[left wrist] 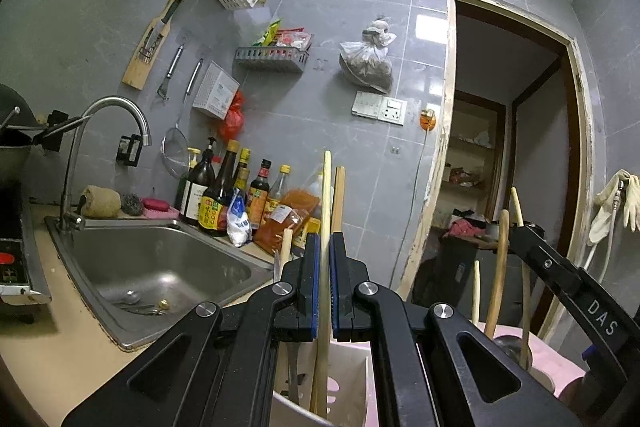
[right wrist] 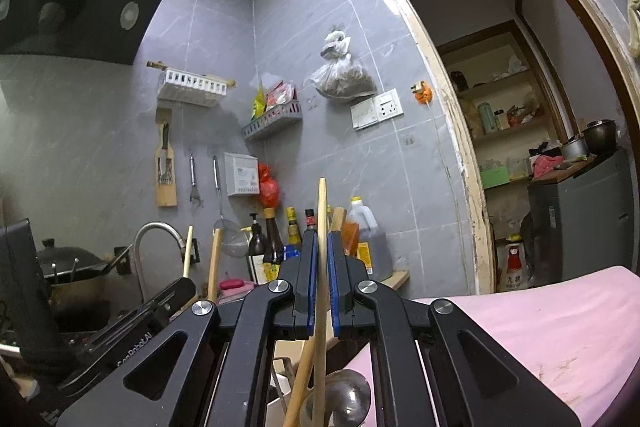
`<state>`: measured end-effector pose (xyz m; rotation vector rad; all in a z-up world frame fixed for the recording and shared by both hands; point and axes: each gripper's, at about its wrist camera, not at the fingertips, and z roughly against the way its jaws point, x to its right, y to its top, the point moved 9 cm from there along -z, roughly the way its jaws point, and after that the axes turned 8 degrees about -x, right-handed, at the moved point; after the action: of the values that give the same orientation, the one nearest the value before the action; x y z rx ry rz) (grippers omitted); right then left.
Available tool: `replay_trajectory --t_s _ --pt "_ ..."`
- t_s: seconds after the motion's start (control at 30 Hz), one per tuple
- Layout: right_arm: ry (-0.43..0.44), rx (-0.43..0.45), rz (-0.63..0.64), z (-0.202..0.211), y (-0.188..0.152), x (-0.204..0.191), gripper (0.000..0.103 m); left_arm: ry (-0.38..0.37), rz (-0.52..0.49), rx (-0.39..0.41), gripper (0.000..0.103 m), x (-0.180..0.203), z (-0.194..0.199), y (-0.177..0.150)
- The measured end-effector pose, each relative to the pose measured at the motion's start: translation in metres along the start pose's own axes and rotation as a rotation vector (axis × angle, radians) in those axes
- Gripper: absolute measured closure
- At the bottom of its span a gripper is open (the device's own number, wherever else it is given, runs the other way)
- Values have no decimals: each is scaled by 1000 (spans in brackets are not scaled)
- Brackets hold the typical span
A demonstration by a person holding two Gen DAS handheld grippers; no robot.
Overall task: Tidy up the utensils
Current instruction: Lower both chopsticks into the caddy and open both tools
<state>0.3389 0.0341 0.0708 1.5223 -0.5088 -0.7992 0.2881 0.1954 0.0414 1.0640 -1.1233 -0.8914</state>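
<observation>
My left gripper (left wrist: 325, 247) is shut on a pale wooden chopstick (left wrist: 326, 195) that stands upright with its lower end in a white utensil holder (left wrist: 348, 383). A second wooden stick (left wrist: 338, 199) stands just behind it. My right gripper (right wrist: 321, 247) is shut on another pale wooden stick (right wrist: 321, 211), also upright, with a wooden handle (right wrist: 338, 217) beside it and a metal ladle bowl (right wrist: 344, 401) below. The right gripper's arm (left wrist: 568, 279) shows at the right of the left wrist view, among several wooden handles (left wrist: 498, 267).
A steel sink (left wrist: 160, 267) with a curved tap (left wrist: 112, 131) lies to the left. Sauce bottles (left wrist: 228, 191) line the back wall. A pink cloth (right wrist: 552, 327) covers the surface on the right. A wok (right wrist: 68, 263) sits far left. A doorway (right wrist: 520, 147) opens right.
</observation>
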Motion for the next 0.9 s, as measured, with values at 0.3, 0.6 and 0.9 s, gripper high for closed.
replay_trajectory --t_s 0.3,0.6,0.9 --pt "8 2 7 1 0 -2 85 -49 -22 -27 100 9 4 -4" --pt "-36 52 19 14 12 -3 75 -48 2 -51 100 2 11 0" --pt "-103 14 30 36 12 7 57 -76 6 -142 94 6 26 0"
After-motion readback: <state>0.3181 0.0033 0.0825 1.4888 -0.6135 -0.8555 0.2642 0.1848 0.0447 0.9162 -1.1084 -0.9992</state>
